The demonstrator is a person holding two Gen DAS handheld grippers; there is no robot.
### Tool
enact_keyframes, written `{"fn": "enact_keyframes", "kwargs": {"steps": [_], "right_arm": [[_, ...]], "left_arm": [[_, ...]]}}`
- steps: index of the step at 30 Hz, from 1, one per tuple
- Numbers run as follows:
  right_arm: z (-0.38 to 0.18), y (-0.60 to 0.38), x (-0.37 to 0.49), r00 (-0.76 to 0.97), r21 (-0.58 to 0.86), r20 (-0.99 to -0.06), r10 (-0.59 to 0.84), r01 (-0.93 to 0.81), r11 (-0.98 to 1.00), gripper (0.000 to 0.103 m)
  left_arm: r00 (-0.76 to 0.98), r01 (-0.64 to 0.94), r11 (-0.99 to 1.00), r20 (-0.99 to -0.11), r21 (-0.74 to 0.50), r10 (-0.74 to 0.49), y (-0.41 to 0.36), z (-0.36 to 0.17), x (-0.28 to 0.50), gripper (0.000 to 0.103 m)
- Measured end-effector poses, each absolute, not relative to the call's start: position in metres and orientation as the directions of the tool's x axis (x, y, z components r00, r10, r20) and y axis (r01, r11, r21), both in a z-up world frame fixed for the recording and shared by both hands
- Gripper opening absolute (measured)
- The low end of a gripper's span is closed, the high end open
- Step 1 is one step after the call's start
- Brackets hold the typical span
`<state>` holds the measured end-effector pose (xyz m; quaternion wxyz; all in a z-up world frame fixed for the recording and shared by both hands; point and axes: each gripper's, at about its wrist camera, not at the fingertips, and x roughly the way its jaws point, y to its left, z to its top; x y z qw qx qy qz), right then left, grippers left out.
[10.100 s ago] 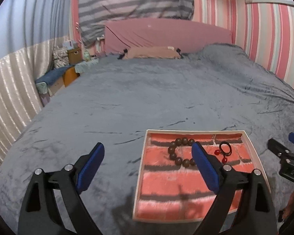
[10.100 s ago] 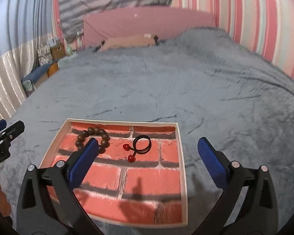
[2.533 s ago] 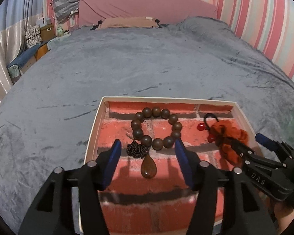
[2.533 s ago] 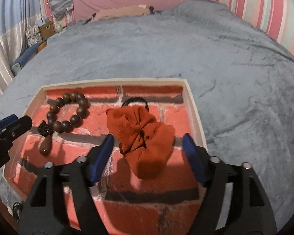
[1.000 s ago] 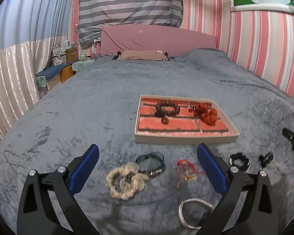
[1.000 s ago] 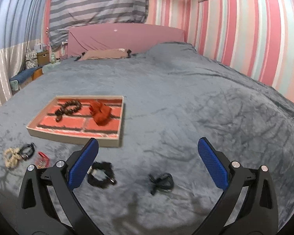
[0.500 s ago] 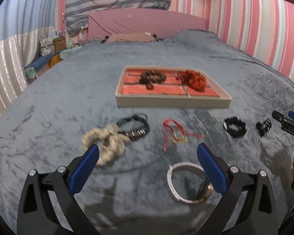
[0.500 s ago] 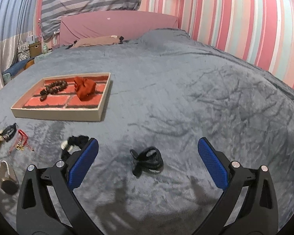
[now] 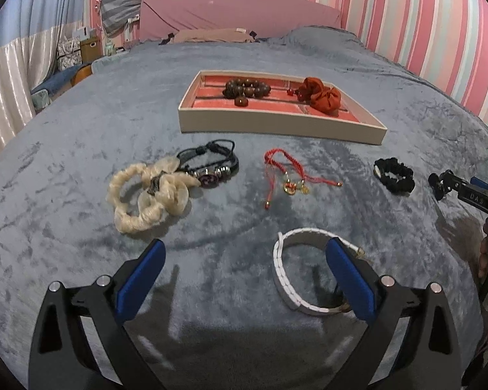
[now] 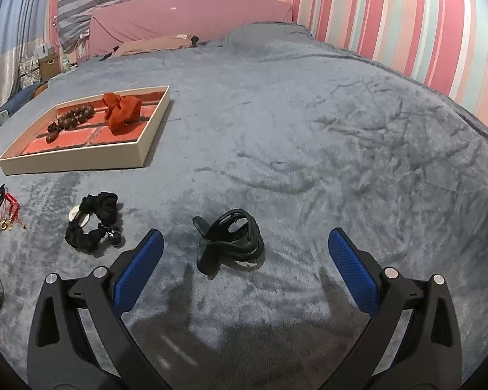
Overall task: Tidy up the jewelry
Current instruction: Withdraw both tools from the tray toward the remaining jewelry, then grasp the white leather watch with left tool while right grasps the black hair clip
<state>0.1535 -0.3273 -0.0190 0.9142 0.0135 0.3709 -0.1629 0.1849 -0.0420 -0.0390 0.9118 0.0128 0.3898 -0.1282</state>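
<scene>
two open grippers above the loose jewelry on the bed

left gripper [image 9: 244, 268]: jaws spread wide, nothing between them, held low over the grey blanket [image 9: 65, 136]. its right blue pad [image 9: 349, 281] overlaps a white band [image 9: 288, 279] lying in a loop on the blanket; contact cannot be told from this view.

right gripper [image 10: 244, 256]: jaws also wide apart and empty. a black hair tie [image 10: 232, 240], coiled and tangled, lies on the blanket just ahead of the gap between the pads. left of it, near the left pad, a black scrunchie [image 10: 92, 222] with a small dark bead at its near edge.

middle ground, left wrist view, left to right: a cream scrunchie [image 9: 148, 191], touching a black cord bracelet [image 9: 210, 165] with metal beads; a red string bracelet [image 9: 288, 175] with gold charms, apart from both; then the black scrunchie again, beside the right gripper's tip at the frame edge.

further back: a shallow tray [image 9: 276, 126] with a beige wall and a brick-pattern floor. inside it, a brown bead bracelet [image 9: 245, 89] at the left and an orange scrunchie [image 9: 320, 97] at the right, with two small red beads [image 9: 291, 92] between them.

beyond: pink headboard [image 9: 237, 16], striped wall [image 9: 423, 22].
</scene>
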Motion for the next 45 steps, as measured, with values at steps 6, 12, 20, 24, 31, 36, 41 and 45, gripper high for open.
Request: {"fn": "enact_keyframes", "kwargs": {"steps": [6,12,20,24,31,36,41,45], "right_arm": [[-0.027,-0.331,0.166,0.651,-0.096,-0.705,-0.281,0.304,0.948,0.099],[-0.035,-0.330,0.179,0.625,-0.109,-0.731,-0.273,0.289,0.951,0.096],[-0.043,-0.332,0.187,0.602,-0.099,-0.757,-0.255,0.280,0.955,0.068],[-0.045,-0.335,0.189,0.600,-0.075,-0.765,-0.235,0.279,0.957,0.054],[-0.045,-0.335,0.189,0.601,-0.068,-0.765,-0.230,0.280,0.958,0.050],[-0.045,-0.336,0.189,0.604,-0.067,-0.763,-0.231,0.281,0.957,0.049],[-0.043,-0.337,0.186,0.609,-0.062,-0.758,-0.232,0.287,0.956,0.049],[-0.041,-0.338,0.185,0.614,-0.057,-0.755,-0.230,0.287,0.956,0.049]], "left_arm": [[0.621,0.257,0.961,-0.745,-0.099,-0.243,-0.044,-0.049,0.192,0.078],[0.598,0.270,0.956,-0.758,-0.115,-0.261,-0.045,-0.054,0.197,0.066],[0.591,0.284,0.953,-0.763,-0.107,-0.262,-0.050,-0.056,0.201,0.053],[0.588,0.304,0.947,-0.762,-0.104,-0.272,-0.055,-0.056,0.202,0.039],[0.578,0.333,0.937,-0.762,-0.106,-0.292,-0.060,-0.056,0.201,0.024],[0.572,0.353,0.930,-0.763,-0.105,-0.303,-0.064,-0.056,0.200,0.014],[0.570,0.349,0.930,-0.762,-0.116,-0.309,-0.063,-0.055,0.199,0.013],[0.580,0.357,0.926,-0.749,-0.121,-0.321,-0.062,-0.051,0.195,0.011]]}}
